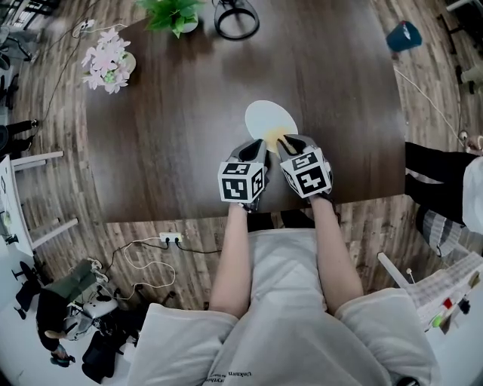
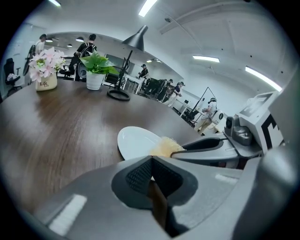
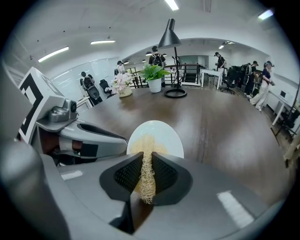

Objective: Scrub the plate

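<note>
While the white plate [image 1: 270, 121] lies flat on the dark wooden counter [image 1: 173, 151], not far from its front edge, both tools meet at the near rim of the plate. The left tool [image 2: 152, 163] has its jaws pressed together. A thin pale sliver shows between the pads, so it seems to pinch the rim of the plate. The right tool [image 3: 147, 161] is just beside it. Its jaws are closed on a yellow fibrous scrubber [image 3: 146, 180], which stands on edge between the pads. The front part of the scrubber spreads over the near part of the plate and touches it. At the far side of the counter stand a pot of pink flowers [image 1: 108, 63], a green plant [image 1: 173, 13] and a black ring-shaped lamp base [image 1: 236, 19], all well apart from the plate.
</note>
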